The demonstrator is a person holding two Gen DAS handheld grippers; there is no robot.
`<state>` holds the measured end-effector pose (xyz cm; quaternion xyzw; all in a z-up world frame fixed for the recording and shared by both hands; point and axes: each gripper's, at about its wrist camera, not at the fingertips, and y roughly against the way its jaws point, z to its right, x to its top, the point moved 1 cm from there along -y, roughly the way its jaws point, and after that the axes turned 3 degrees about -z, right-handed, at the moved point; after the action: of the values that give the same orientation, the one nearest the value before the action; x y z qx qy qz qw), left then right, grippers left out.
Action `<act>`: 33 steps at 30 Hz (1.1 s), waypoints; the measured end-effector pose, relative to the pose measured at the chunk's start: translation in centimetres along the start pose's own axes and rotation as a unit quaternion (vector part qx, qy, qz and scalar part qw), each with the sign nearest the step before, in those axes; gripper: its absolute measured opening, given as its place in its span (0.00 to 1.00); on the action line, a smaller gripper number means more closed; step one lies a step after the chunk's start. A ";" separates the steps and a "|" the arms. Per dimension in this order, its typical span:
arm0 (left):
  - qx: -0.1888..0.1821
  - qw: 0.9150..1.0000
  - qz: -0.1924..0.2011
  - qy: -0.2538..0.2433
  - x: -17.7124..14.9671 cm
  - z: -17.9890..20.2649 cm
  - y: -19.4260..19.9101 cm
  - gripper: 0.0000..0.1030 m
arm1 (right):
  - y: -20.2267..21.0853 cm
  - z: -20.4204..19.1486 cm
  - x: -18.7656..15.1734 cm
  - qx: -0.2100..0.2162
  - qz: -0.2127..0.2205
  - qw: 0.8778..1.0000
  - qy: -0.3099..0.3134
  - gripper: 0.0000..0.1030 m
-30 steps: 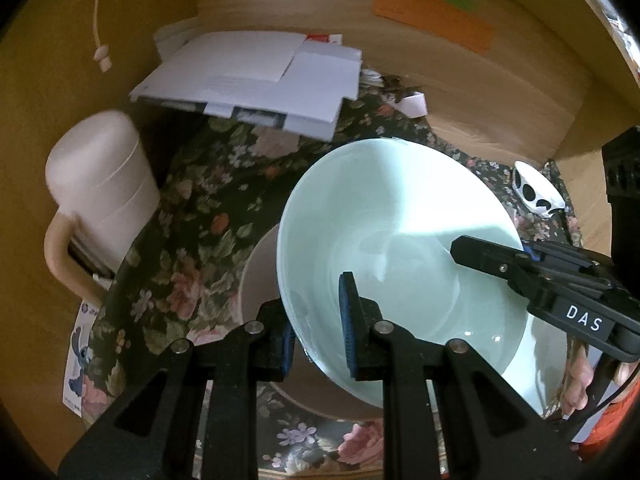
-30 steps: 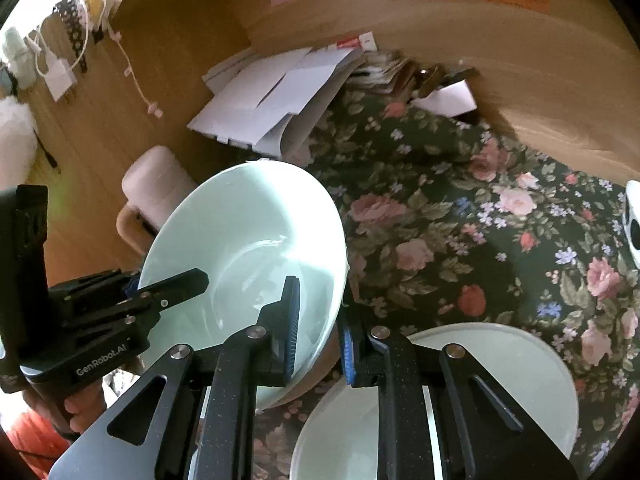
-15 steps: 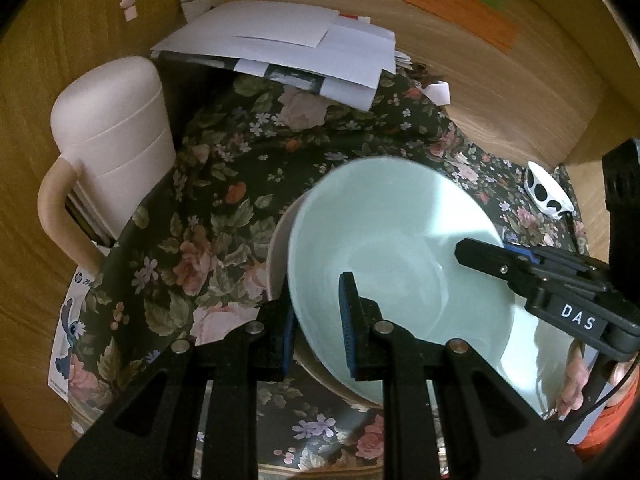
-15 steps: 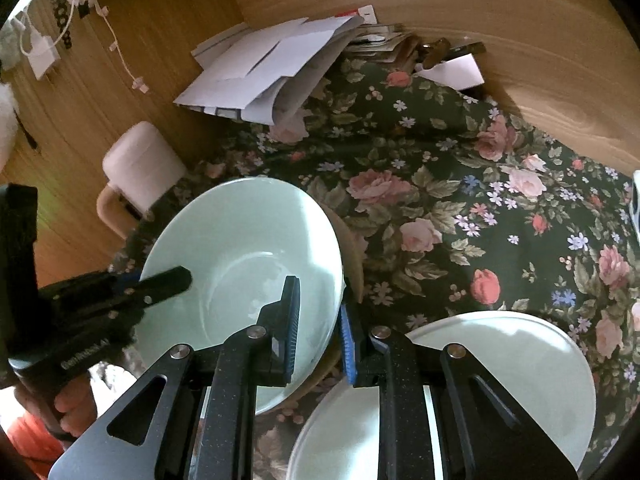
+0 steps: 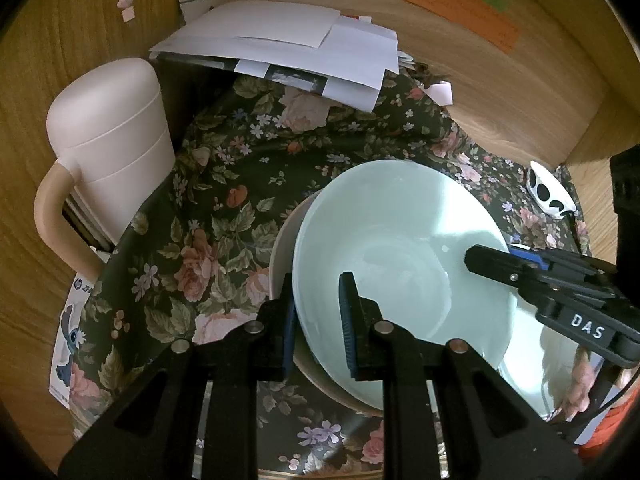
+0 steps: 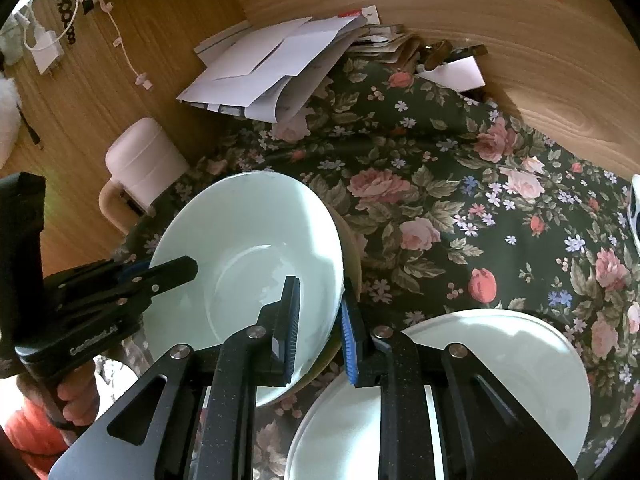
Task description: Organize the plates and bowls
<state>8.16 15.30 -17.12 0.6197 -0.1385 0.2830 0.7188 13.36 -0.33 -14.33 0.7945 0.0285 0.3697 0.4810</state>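
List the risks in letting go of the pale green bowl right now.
1. The pale green bowl sits tilted in the beige bowl beneath; releasing one side first may let it slide or clatter.
2. Both the left tongs and right tongs pinch opposite rims; uneven pulling could stress or chip the rim.
3. The white plate lies close beside; a slipping bowl could strike it.

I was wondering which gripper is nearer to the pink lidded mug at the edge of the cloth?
Left. The left gripper clamps the mint bowl on its mug-side rim, so the pink lidded mug lies just beyond. The right gripper clamps the opposite rim, beside the pale plate.
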 end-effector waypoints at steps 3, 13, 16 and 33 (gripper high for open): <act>0.004 1.000 -0.003 -0.001 0.3 0.1 -0.2 0.19 | 0.7 0.2 0.0 -0.007 0.010 1.000 0.003 0.21; 0.044 0.999 0.016 -0.015 1.7 0.9 0.3 0.41 | 3.8 1.4 0.3 -0.001 0.049 0.999 0.001 0.47; 0.055 0.998 0.037 -0.025 2.3 1.6 1.2 0.58 | 4.7 2.1 0.1 -0.003 0.061 0.998 -0.005 0.51; 0.006 0.992 0.093 -0.081 6.0 11.9 3.4 0.79 | 13.0 10.5 -0.5 -0.098 0.145 0.983 -0.057 0.72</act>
<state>12.80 5.40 -8.78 0.6298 -0.2516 0.2979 0.6719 15.41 -15.24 -7.18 0.7586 -0.1507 0.3908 0.4990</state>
